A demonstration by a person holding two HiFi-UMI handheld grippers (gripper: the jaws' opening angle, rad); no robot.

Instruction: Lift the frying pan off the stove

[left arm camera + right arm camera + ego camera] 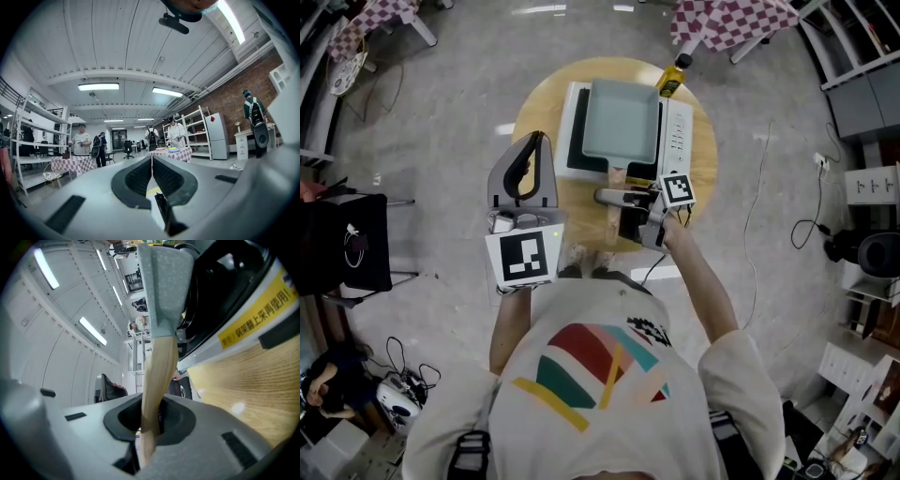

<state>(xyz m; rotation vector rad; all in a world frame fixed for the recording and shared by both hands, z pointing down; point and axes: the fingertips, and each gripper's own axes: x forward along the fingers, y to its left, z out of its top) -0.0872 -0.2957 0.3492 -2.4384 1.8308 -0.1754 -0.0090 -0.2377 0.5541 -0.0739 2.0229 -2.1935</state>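
Finding: my right gripper [150, 420] is clamped on the light wooden handle [158, 371] of the pale grey-green square frying pan [621, 117], with its pads pressing on both sides of the wood. The pan sits flat on the black top of the white stove [678, 131], which stands on the round wooden table [539, 103]. My left gripper [151, 174] hangs at the table's left edge, apart from the stove, jaws together on nothing.

Judgement: the grip lies well back from the pan body, so I expect the pan's weight to lever against the pads. I would raise it straight up and slowly, with no roll at the wrist, to hold the pan level. It should clear the stove before any sideways move. The yellow oil bottle [673, 77] stands just beside the pan's far corner, so I would not swing that way.
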